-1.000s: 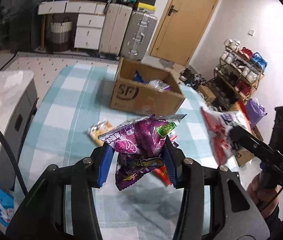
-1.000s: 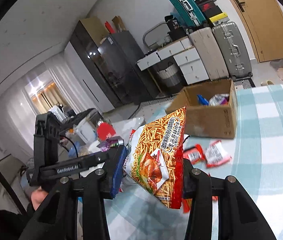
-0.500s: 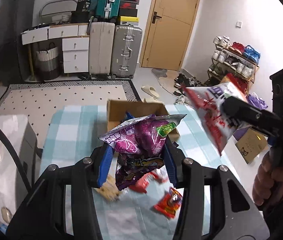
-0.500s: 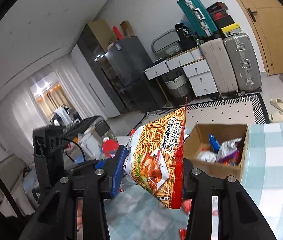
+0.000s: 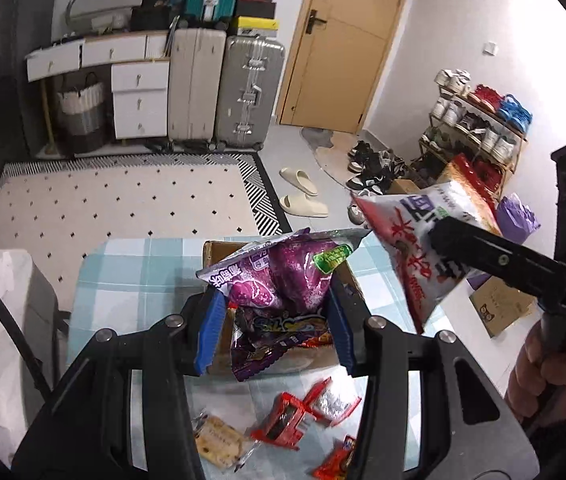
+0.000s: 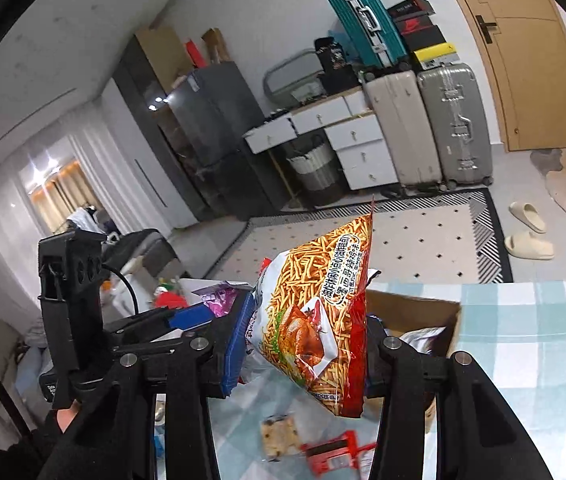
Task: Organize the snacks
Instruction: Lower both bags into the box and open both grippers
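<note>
My left gripper [image 5: 275,322] is shut on a purple snack bag [image 5: 283,276], held in the air over the open cardboard box [image 5: 214,249] on the checked table. My right gripper [image 6: 303,344] is shut on an orange-red bag of fried sticks [image 6: 323,320], also lifted, with the box [image 6: 411,307] just behind and below it. In the left wrist view the right gripper [image 5: 439,234] comes in from the right with its bag [image 5: 415,240] showing a white and red back. The left gripper [image 6: 187,316] shows at the left of the right wrist view.
Small red packets [image 5: 283,420] and a biscuit packet [image 5: 219,436] lie on the tablecloth [image 5: 135,276] in front of the box. Packets lie inside the box [image 6: 423,334]. Beyond the table are a rug, slippers [image 5: 303,204], suitcases [image 5: 249,92], drawers and a shoe rack [image 5: 475,128].
Both grippers rose and moved forward toward the box with their bags still held. The box, far ahead before, now sits directly under and behind the bags.
</note>
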